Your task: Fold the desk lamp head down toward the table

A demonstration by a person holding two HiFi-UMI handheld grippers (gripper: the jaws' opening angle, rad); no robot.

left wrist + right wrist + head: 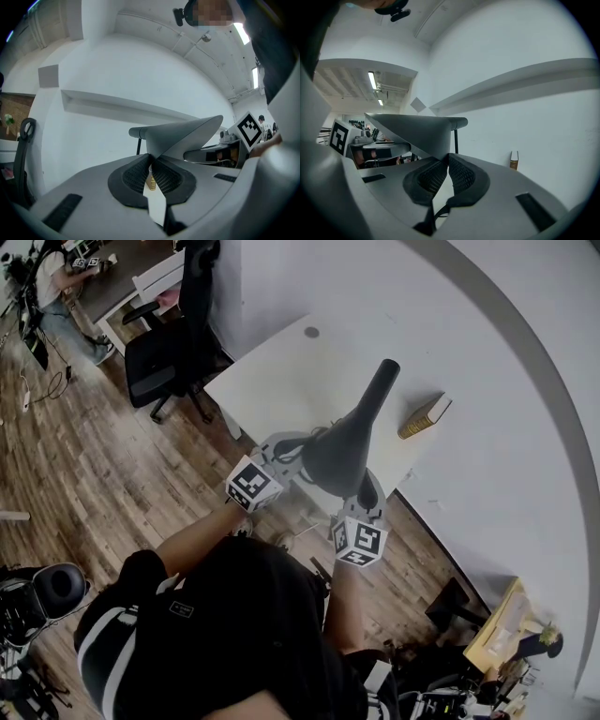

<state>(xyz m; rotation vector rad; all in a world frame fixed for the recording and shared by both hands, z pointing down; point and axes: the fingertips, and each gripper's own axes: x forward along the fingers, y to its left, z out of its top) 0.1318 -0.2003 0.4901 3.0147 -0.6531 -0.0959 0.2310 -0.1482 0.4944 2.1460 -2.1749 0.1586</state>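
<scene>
The desk lamp's dark grey cone head (339,451) hangs over the white table (281,381), its neck (382,381) running away toward the wall. My left gripper (302,458) is shut on the shade's rim from the left, and my right gripper (367,487) is shut on the rim from the near side. In the left gripper view the lamp head (183,133) spreads just beyond the left gripper (152,161), whose pads pinch its edge. The right gripper view shows the lamp head (417,129) wedged in the right gripper (446,159) above a thin stem (455,140).
A brown book (425,416) lies on the table to the right of the lamp, near the wall. A black office chair (164,343) stands at the table's left end on wooden floor. A person sits at another desk (122,282) far left.
</scene>
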